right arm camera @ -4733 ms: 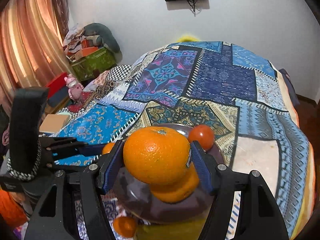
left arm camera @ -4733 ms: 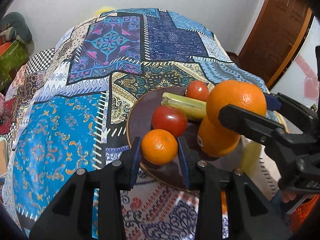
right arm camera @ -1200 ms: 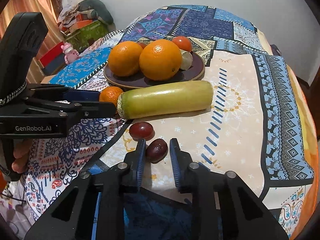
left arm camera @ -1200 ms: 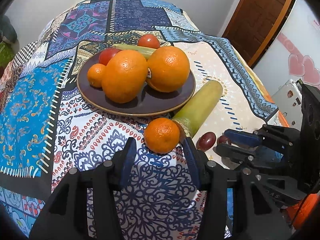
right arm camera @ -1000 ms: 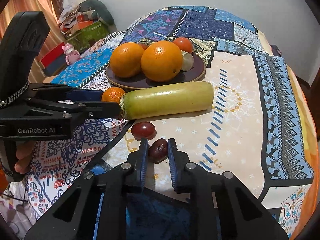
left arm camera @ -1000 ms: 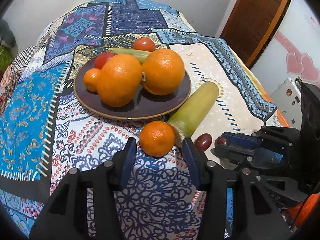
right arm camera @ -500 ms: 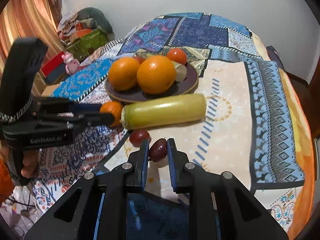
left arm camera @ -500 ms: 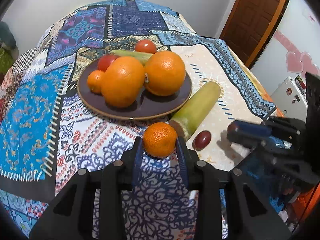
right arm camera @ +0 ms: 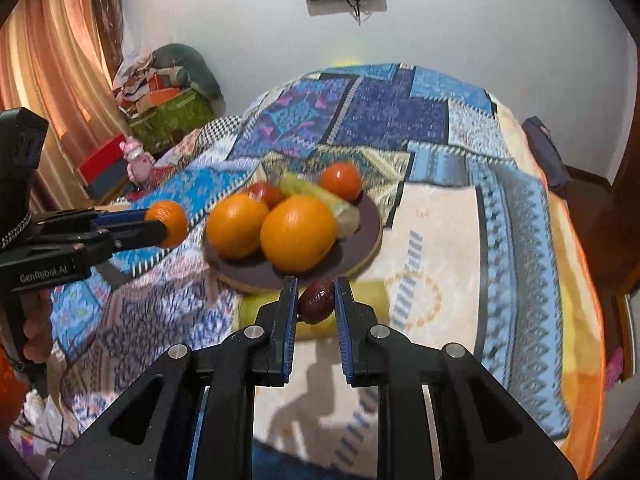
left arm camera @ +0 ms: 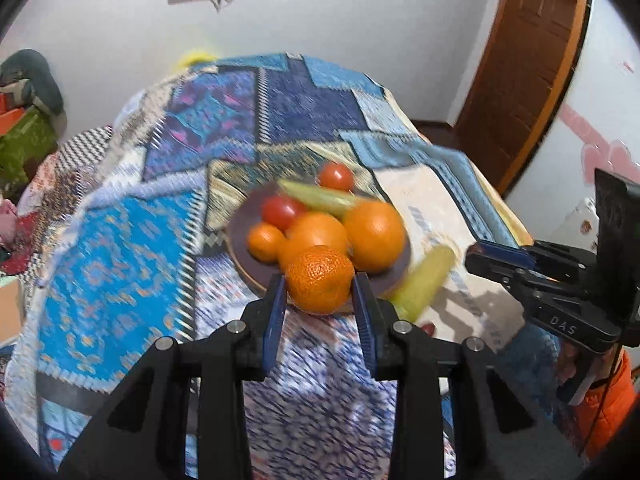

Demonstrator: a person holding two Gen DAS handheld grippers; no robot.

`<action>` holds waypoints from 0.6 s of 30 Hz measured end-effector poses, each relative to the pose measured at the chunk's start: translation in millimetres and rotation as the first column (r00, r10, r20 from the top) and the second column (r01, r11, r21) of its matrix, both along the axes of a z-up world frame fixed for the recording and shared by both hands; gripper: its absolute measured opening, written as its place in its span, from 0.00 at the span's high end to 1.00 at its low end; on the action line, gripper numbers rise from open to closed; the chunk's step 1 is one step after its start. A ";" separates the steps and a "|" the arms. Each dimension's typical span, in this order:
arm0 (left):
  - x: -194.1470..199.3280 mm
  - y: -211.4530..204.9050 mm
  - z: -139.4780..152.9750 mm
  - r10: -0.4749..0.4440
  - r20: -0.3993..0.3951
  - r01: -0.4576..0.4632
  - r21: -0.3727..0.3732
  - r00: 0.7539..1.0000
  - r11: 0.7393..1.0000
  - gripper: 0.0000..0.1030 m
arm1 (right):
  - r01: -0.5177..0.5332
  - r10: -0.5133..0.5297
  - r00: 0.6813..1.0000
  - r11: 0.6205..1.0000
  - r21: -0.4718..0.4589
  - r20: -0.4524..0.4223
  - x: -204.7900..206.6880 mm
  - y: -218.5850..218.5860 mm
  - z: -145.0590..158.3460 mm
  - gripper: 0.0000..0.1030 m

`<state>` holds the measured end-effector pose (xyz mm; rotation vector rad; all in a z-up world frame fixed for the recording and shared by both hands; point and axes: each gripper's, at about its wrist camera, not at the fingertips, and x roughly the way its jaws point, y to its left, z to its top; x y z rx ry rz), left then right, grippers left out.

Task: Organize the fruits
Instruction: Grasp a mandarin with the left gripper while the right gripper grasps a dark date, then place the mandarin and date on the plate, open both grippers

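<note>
The left gripper's (left arm camera: 320,292) fingers (left arm camera: 276,312) are clamped on a mandarin (left arm camera: 320,280), one blue pad on each side of its middle, and the fruit is carried clear of the patterned bedspread (left arm camera: 112,264), just on the near side of the dark plate (left arm camera: 244,264). The right gripper (right arm camera: 316,300) has its narrow jaws closed on a small dark red fruit (right arm camera: 316,300), perhaps a plum or date; the blur leaves the kind unsure. Squeezing each round fruit across its widest part keeps it from rolling out, and holding both above the cloth lets them travel to the plate without dragging; that is my reading of the grips.

Just in front of the plate lies a long green marrow or cucumber (right arm camera: 372,300). On the plate sit two large oranges (right arm camera: 298,232), a small mandarin (left arm camera: 265,241) at its left edge, two tomatoes (right arm camera: 340,181) and a pale green vegetable slice (left arm camera: 316,196) at the back.

The left wrist view shows a second dark fruit (left arm camera: 428,328) on the cloth in front of the plate, by the marrow's near end, which the right view hides. The right wrist view shows the mandarin from the side, plainly off the cloth, left of the plate, and a hand (right arm camera: 36,328) on the left gripper's grip.
</note>
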<state>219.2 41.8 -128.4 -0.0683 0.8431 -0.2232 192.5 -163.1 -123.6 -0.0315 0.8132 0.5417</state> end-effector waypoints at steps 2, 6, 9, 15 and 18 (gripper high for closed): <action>10.8 9.3 3.0 0.024 0.002 -0.024 -0.011 1.000 1.000 0.68 | 0.004 -0.004 1.000 1.000 -0.004 0.015 7.0 2.4 2.7 0.84; 37.6 24.2 -0.5 0.060 -0.013 -0.060 -0.019 0.998 0.998 0.68 | 0.017 -0.017 0.999 1.000 -0.012 0.034 26.6 7.6 4.4 0.84; 59.7 30.4 -8.2 0.085 -0.026 -0.085 0.000 0.996 0.996 0.68 | 0.028 -0.027 0.999 0.999 -0.026 0.042 38.9 11.8 1.4 0.84; 94.0 38.5 -27.9 0.100 -0.068 -0.100 0.005 0.993 0.995 0.68 | 0.045 -0.045 0.999 0.997 -0.057 0.005 67.3 15.9 -17.9 0.84; 107.1 39.3 -38.0 0.096 -0.091 -0.096 0.006 0.991 0.995 0.68 | 0.042 -0.044 0.998 0.998 -0.048 -0.044 79.2 16.5 -28.6 0.84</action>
